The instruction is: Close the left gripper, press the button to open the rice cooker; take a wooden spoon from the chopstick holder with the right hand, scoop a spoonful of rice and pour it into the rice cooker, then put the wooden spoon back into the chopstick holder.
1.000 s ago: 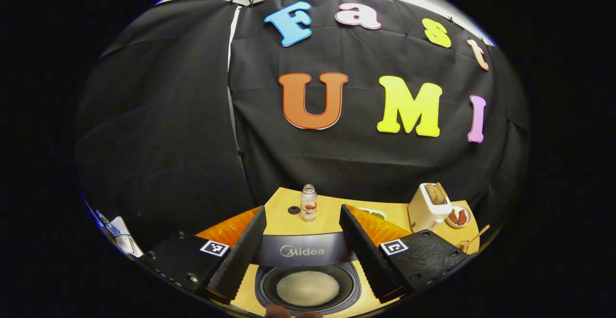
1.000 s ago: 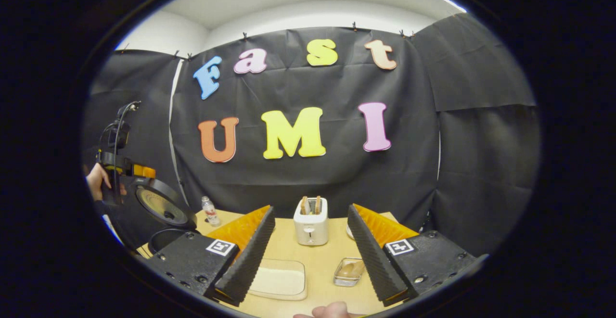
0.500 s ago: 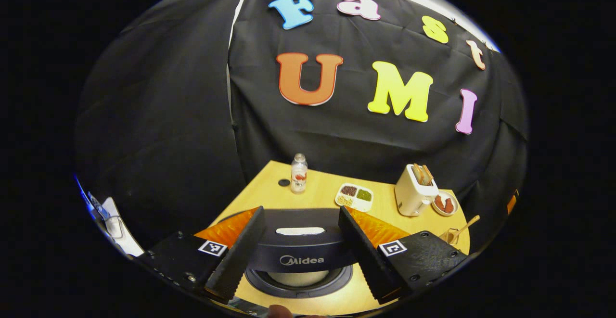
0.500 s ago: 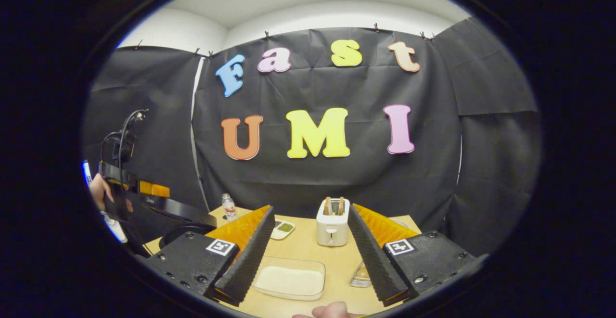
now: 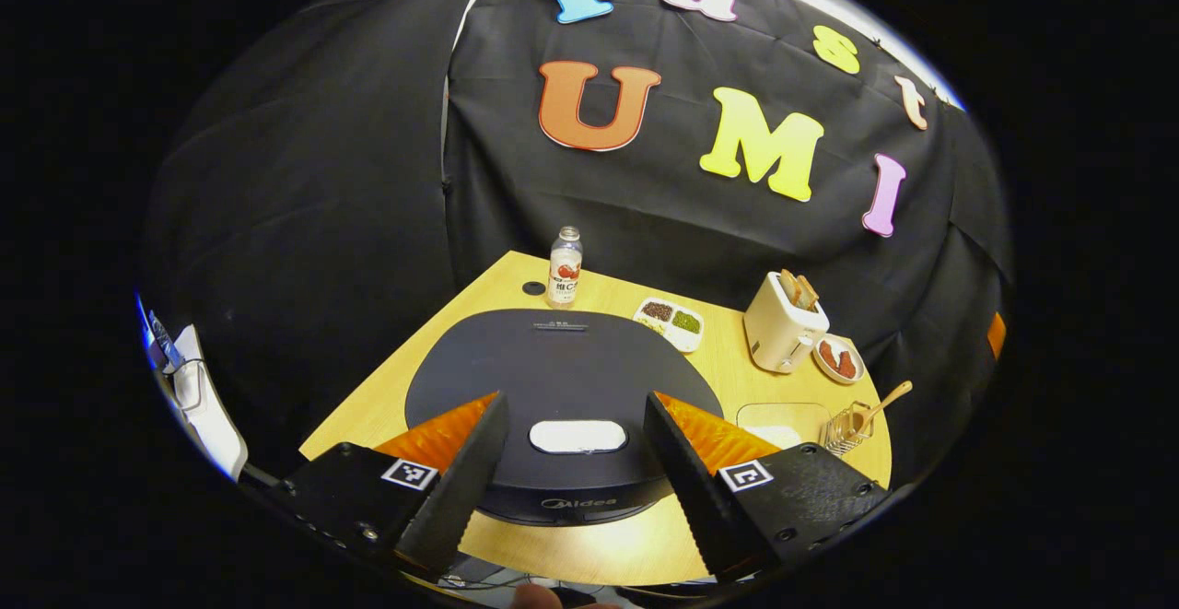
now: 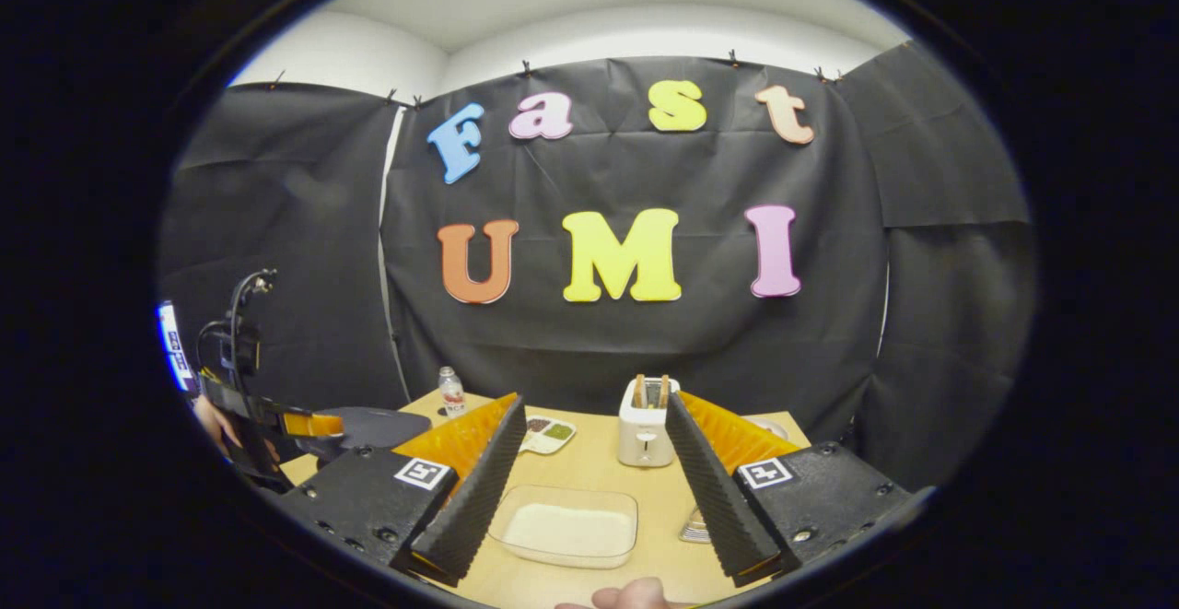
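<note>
The black rice cooker sits with its lid down in the left gripper view, its white button facing me. My left gripper is open, its fingers straddling the lid's front on either side of the button. At the table's right edge the wooden spoon leans in the wire chopstick holder, beside the clear rice container. My right gripper is open and holds nothing, hovering over the rice container. The right gripper view has the left gripper on the cooker lid, a hand behind it.
Along the back of the wooden table stand a small bottle, a divided dish of beans, a white toaster with toast in it, and a small plate. Black cloth walls enclose the table.
The cooker lid has swung from open, with rice showing in the pot, down to closed. The left gripper came down with it. The right gripper drifted slightly.
</note>
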